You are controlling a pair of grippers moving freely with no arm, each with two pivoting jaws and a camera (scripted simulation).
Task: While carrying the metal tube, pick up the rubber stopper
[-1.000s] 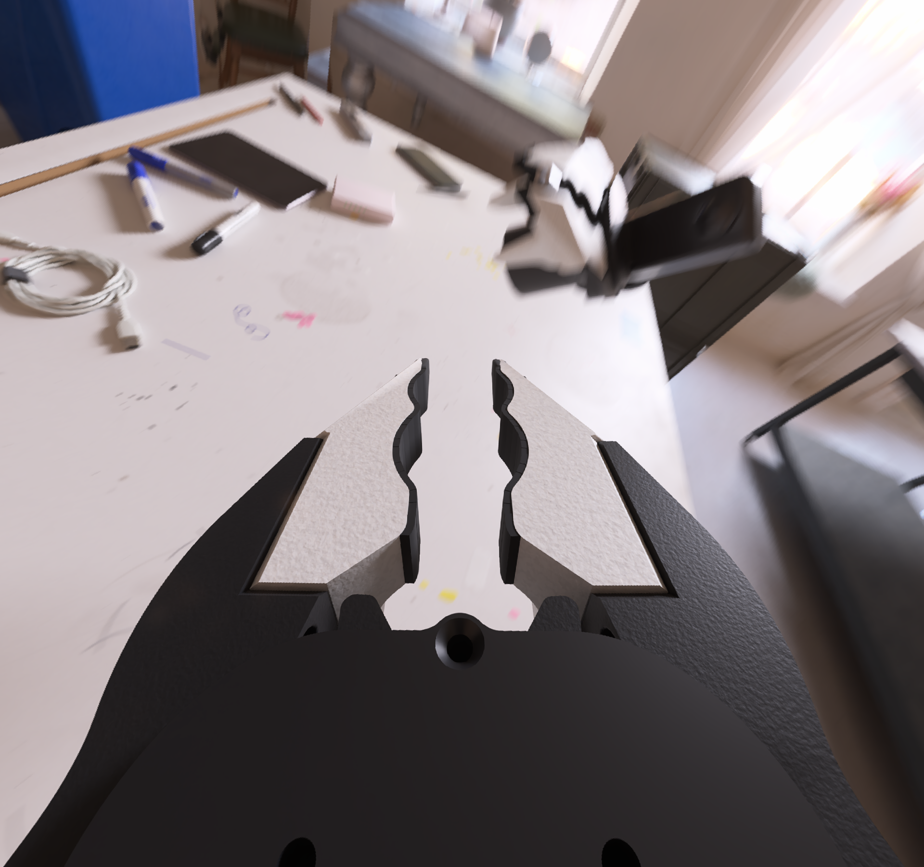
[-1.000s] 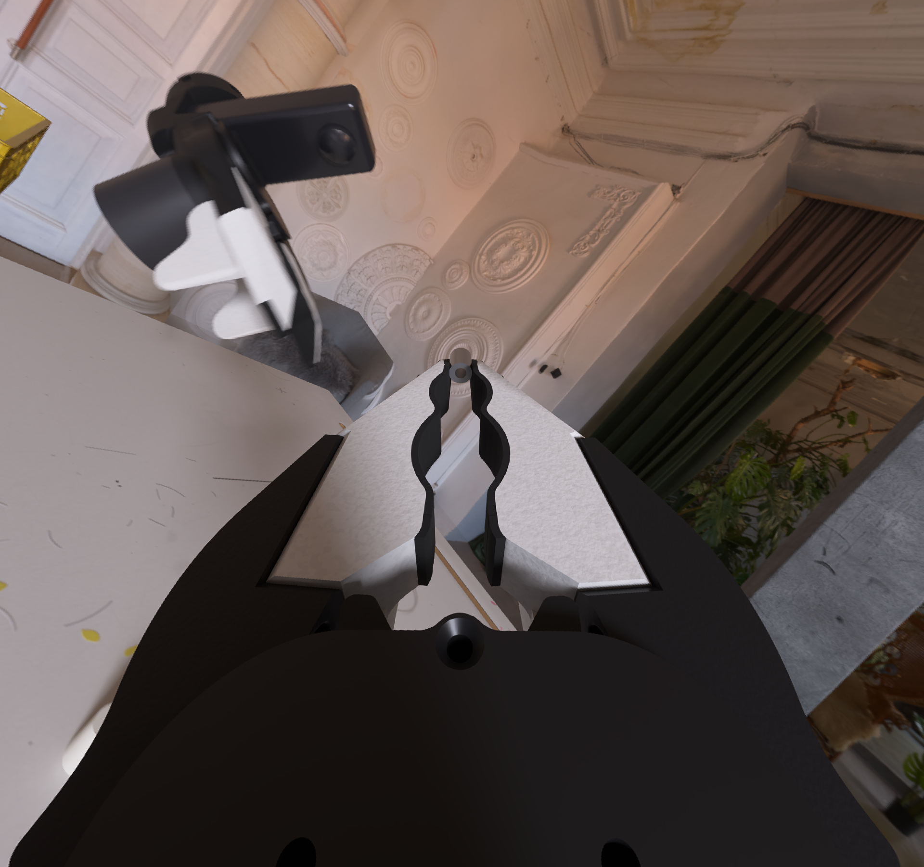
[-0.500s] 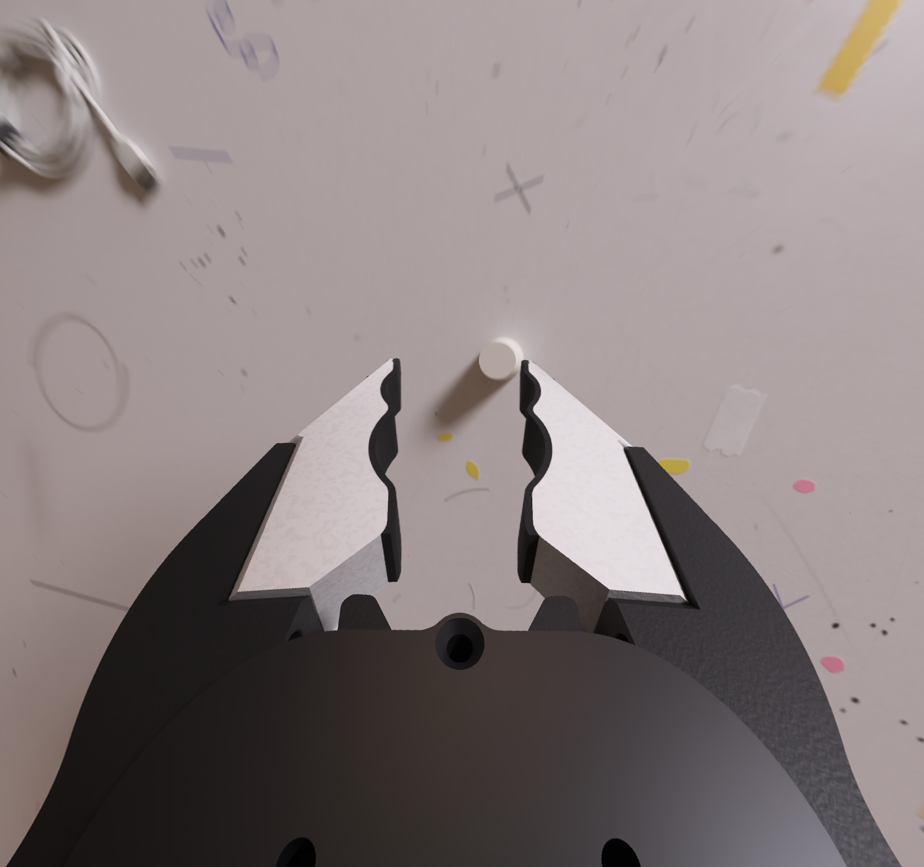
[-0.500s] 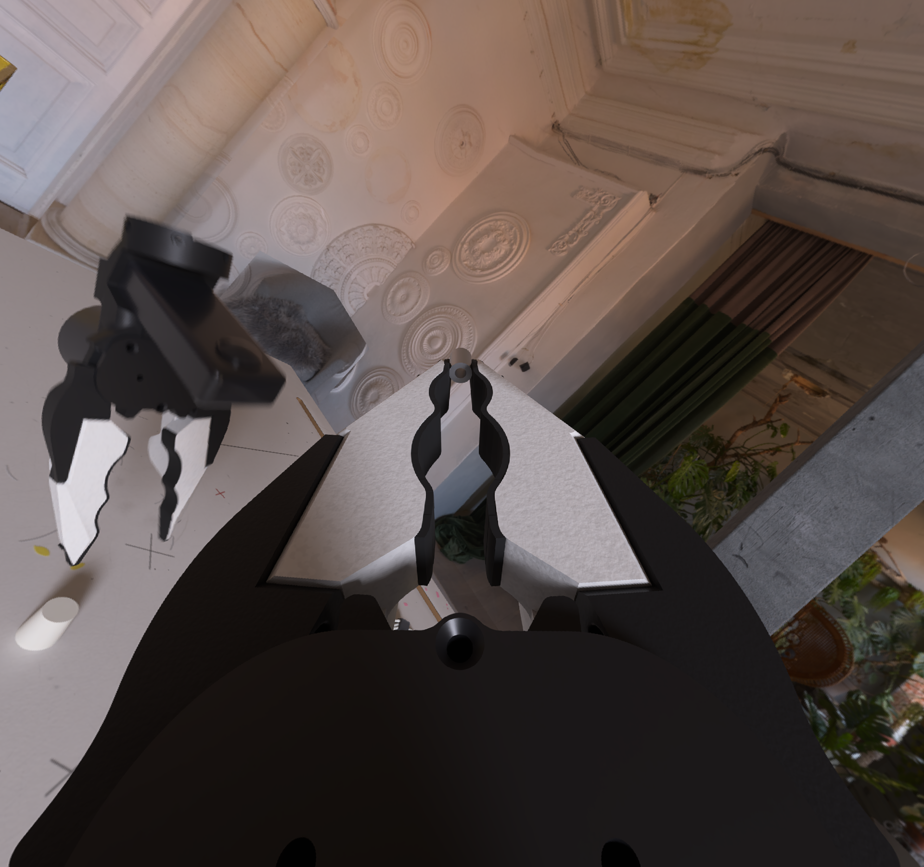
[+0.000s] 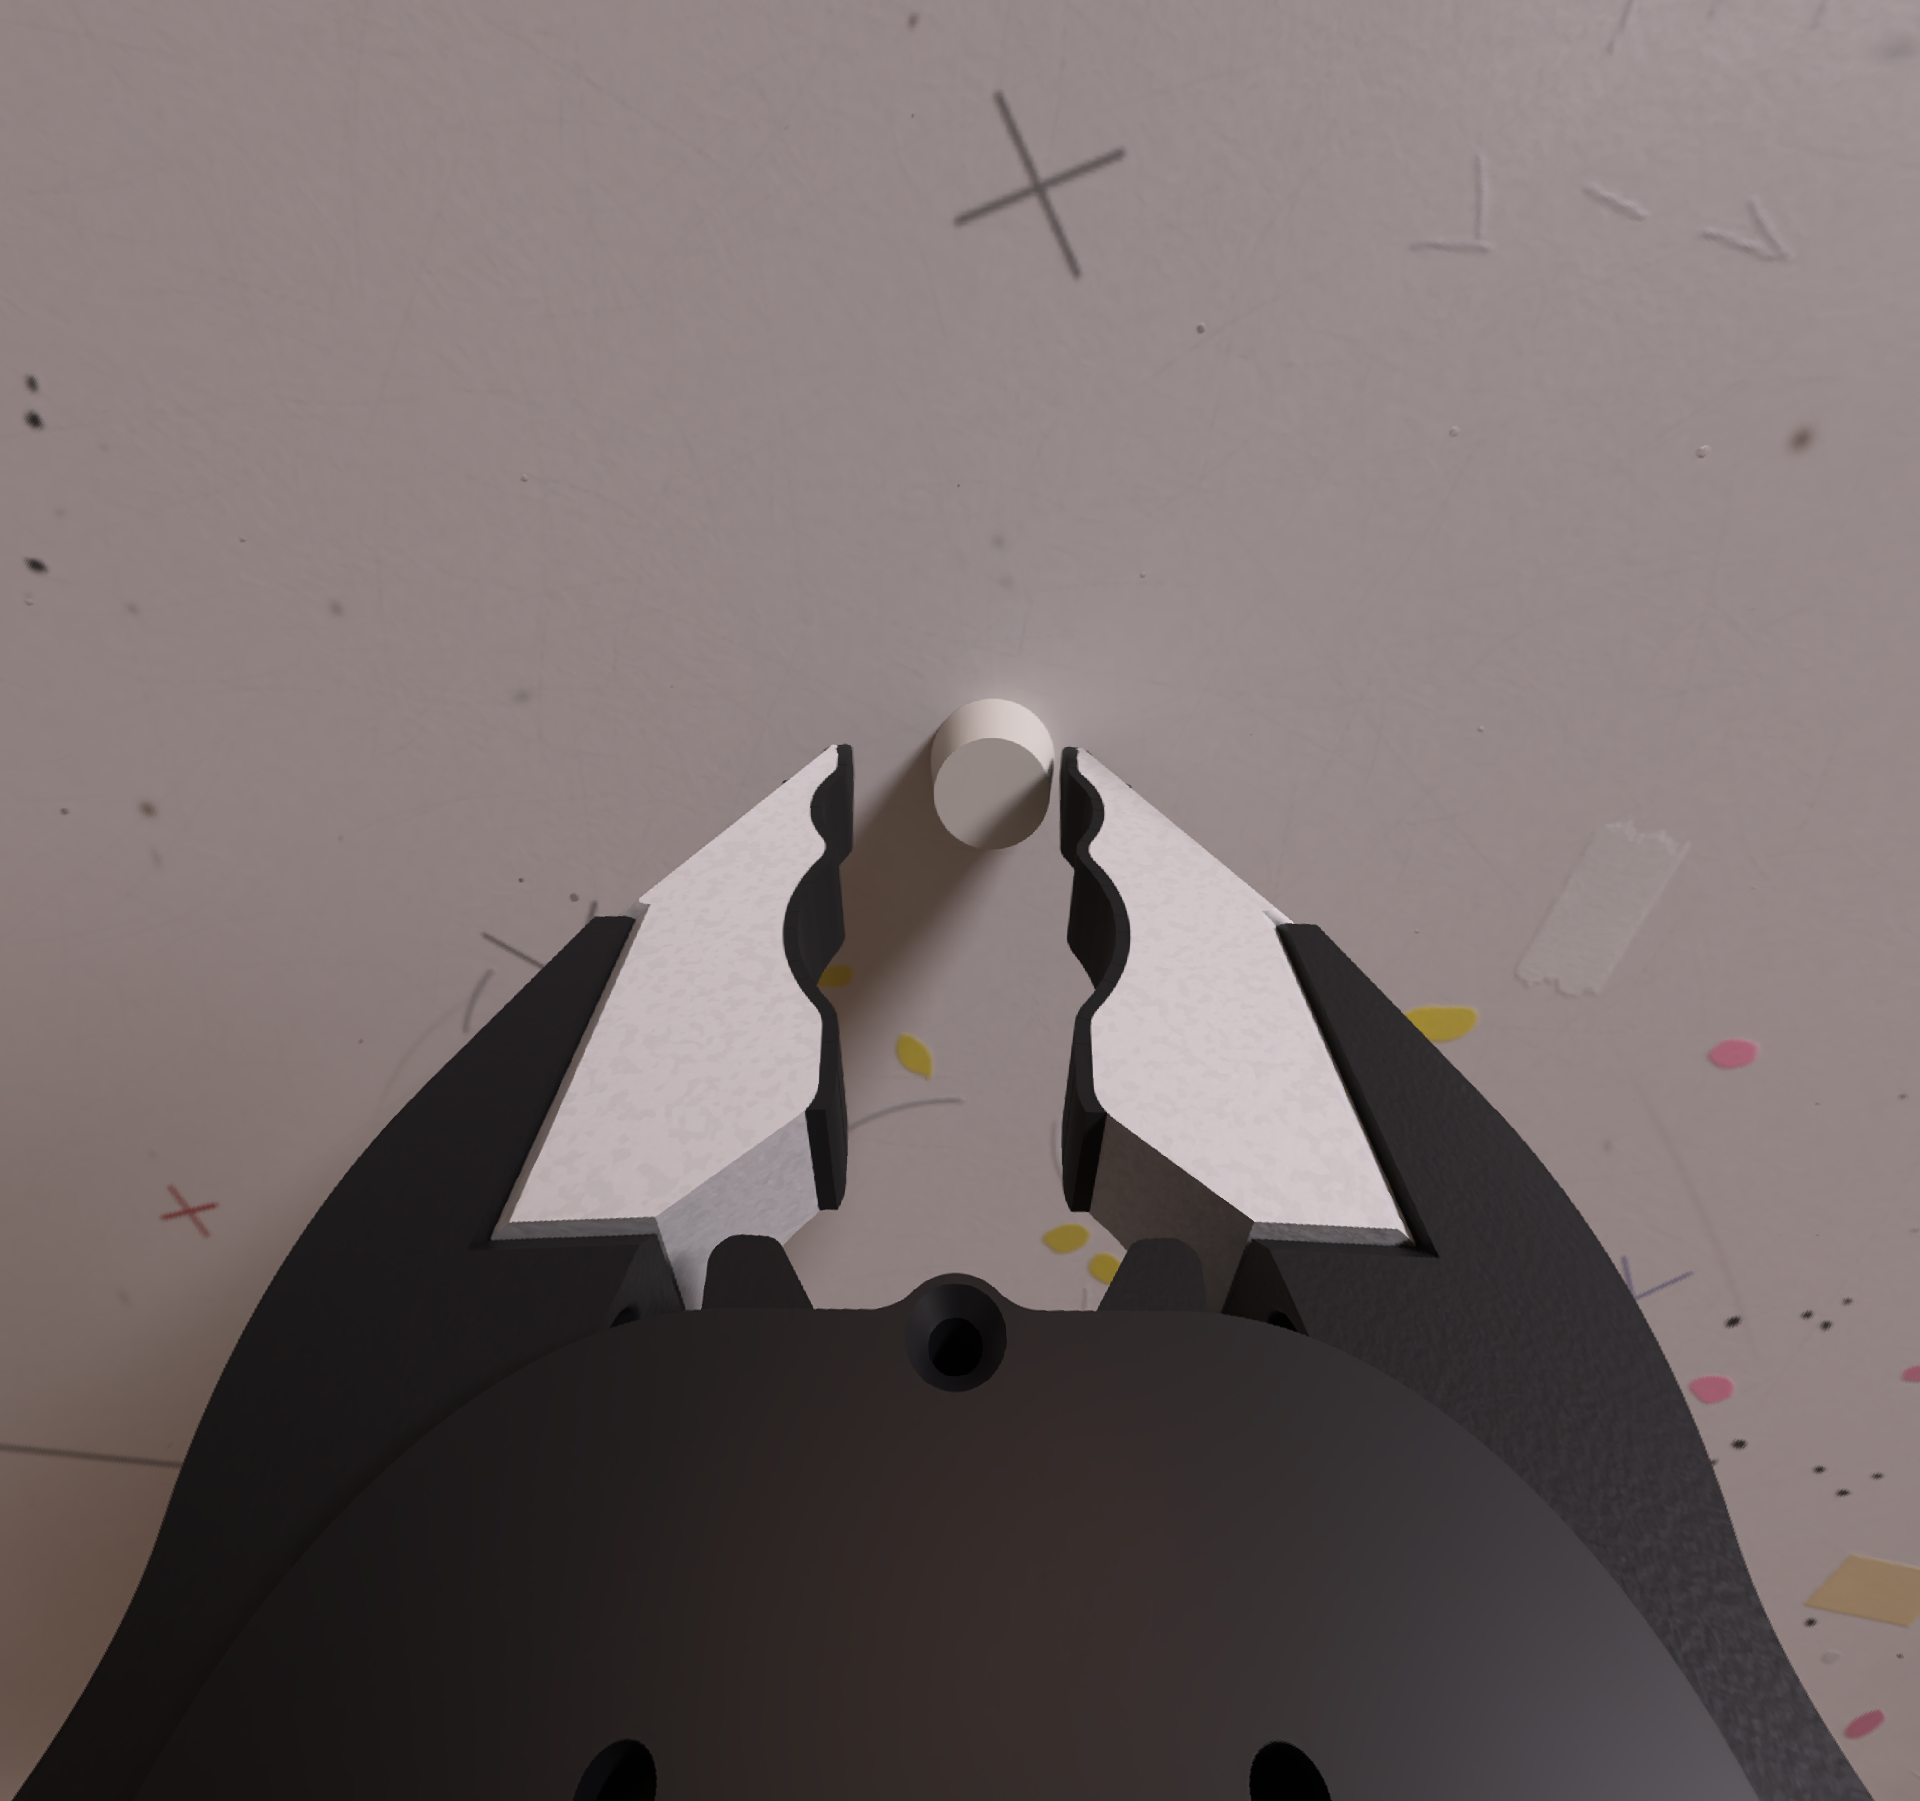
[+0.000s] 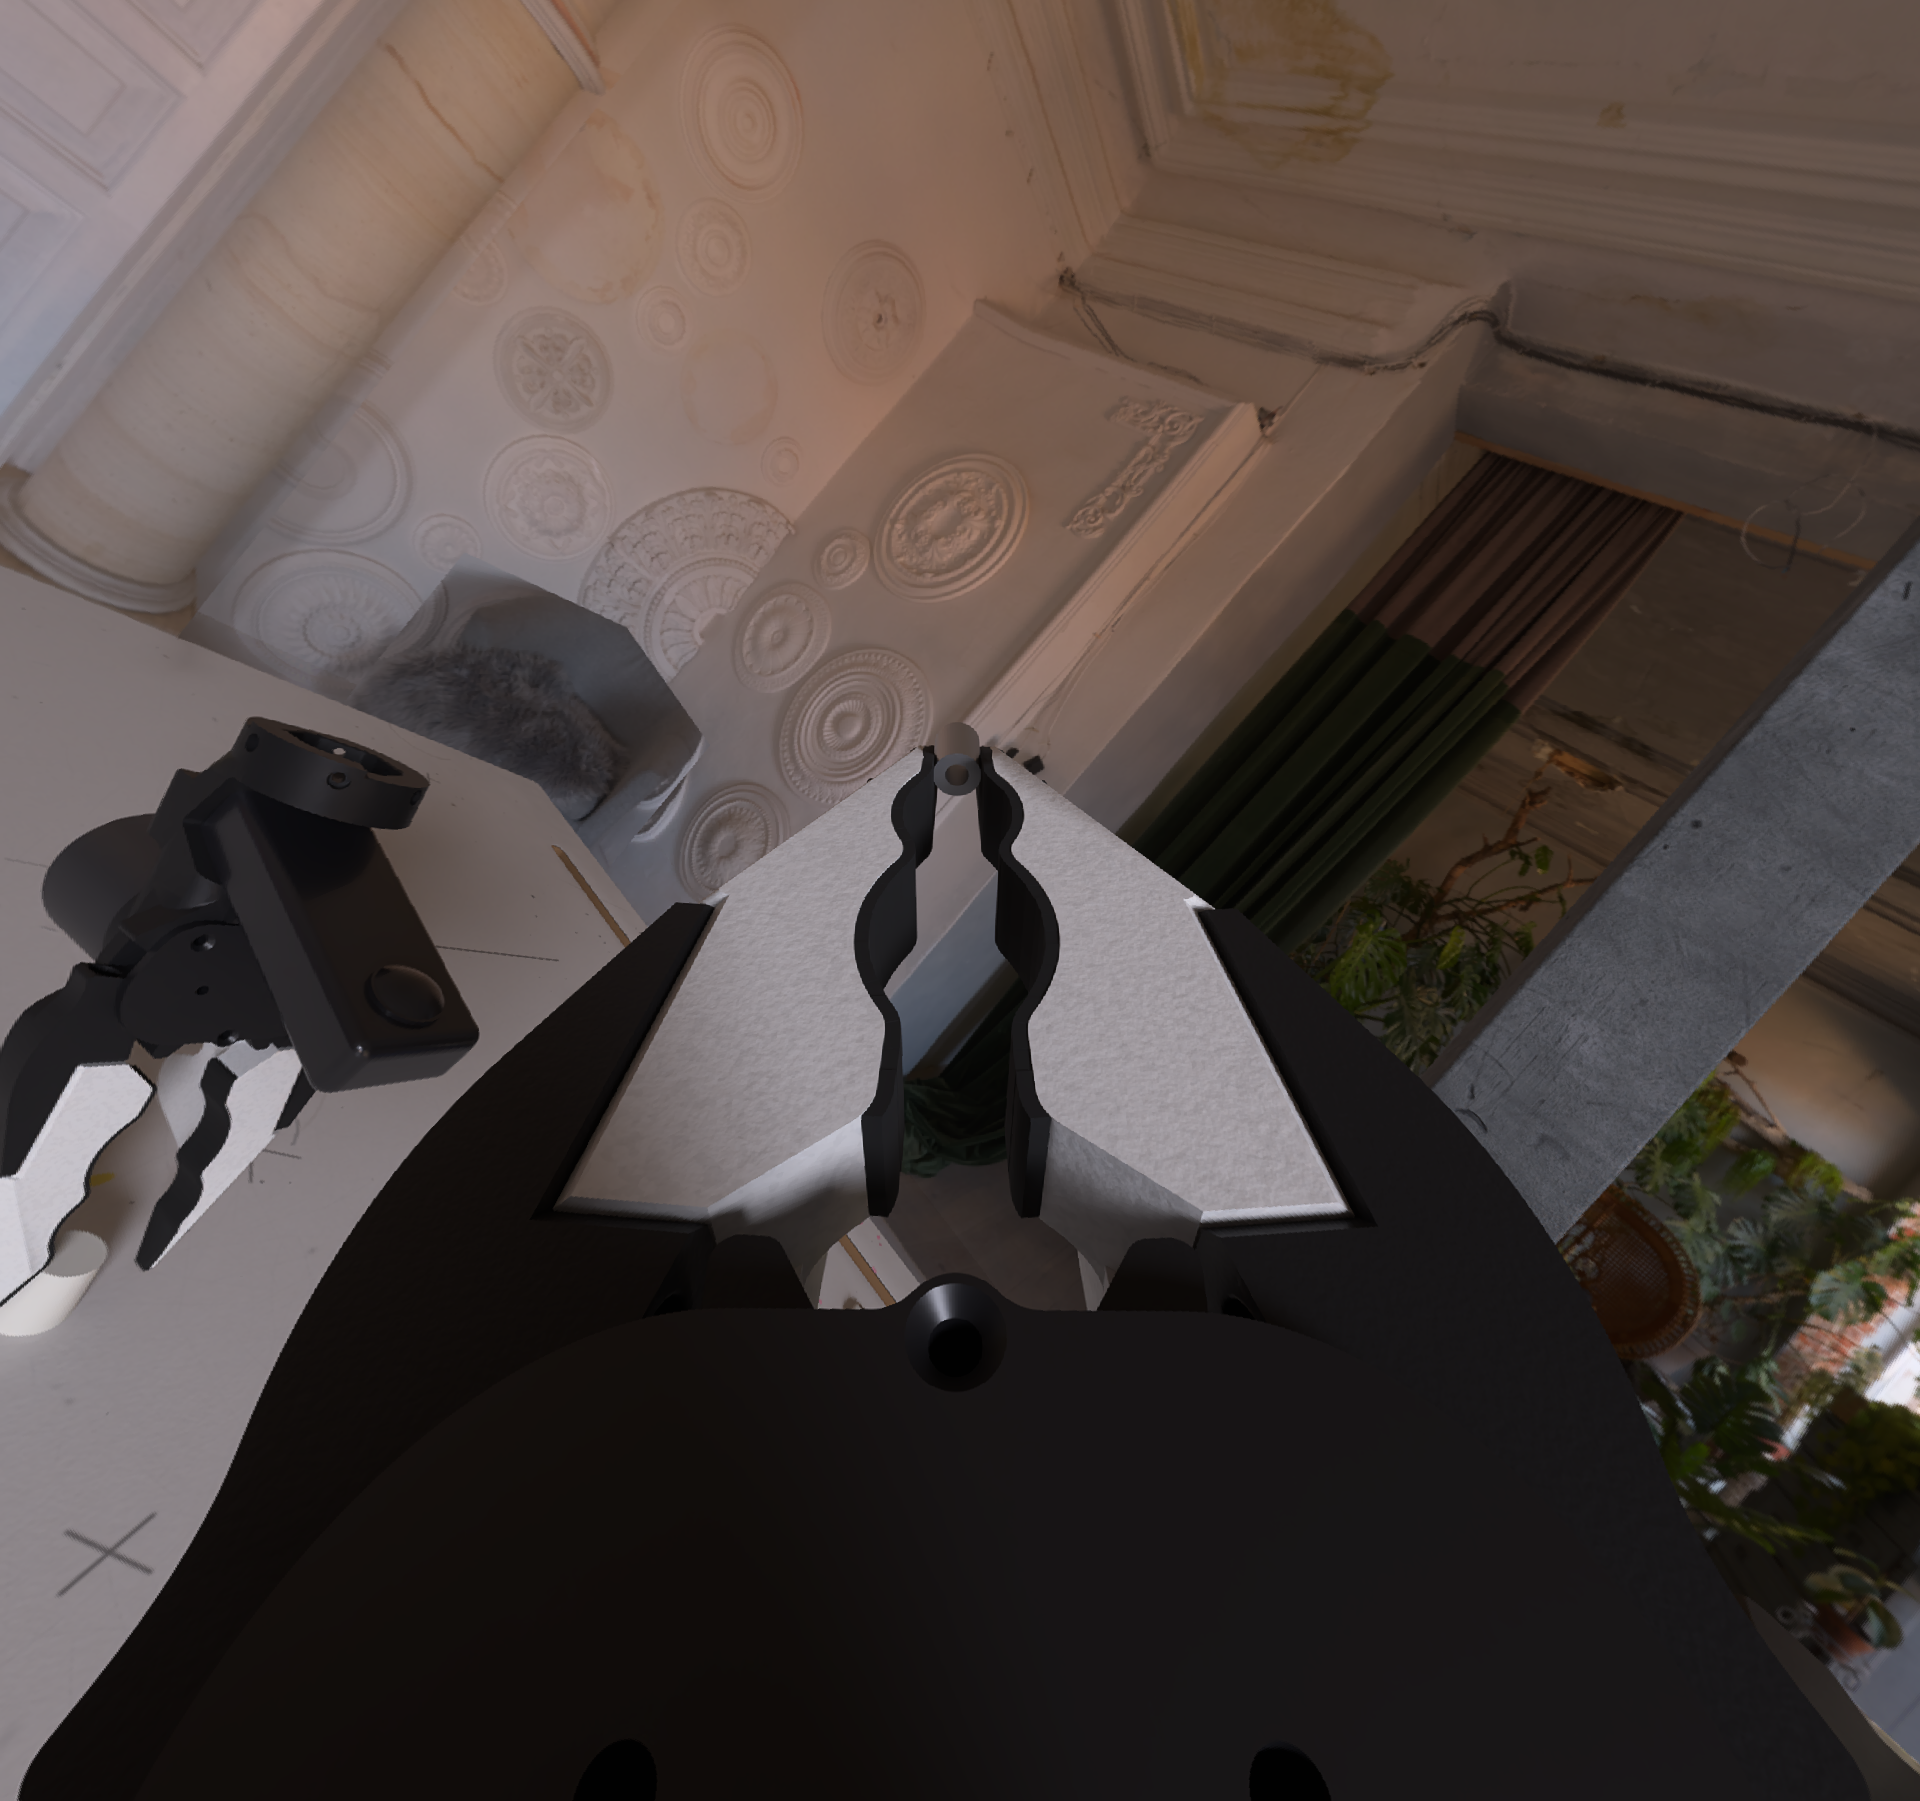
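Left gripper (image 5: pixel 956 764) points down at the table (image 5: pixel 520 297), its 2 fingers spread apart with the rubber stopper (image 5: pixel 989 777) lying on its side between the tips, nearer the right one; contact with either finger cannot be judged. A pencilled cross (image 5: pixel 1039 184) sits beyond the stopper. Right gripper (image 6: pixel 956 772) is raised off the table, tilted up toward the ornate wall, fingers clamped on the metal tube (image 6: pixel 956 775) at their very tips, tube seen end-on. From the right wrist view the left gripper (image 6: pixel 78 1232) straddles the stopper (image 6: pixel 47 1294).

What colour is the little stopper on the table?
Off-white rubber stopper; the left wrist view shows it best.
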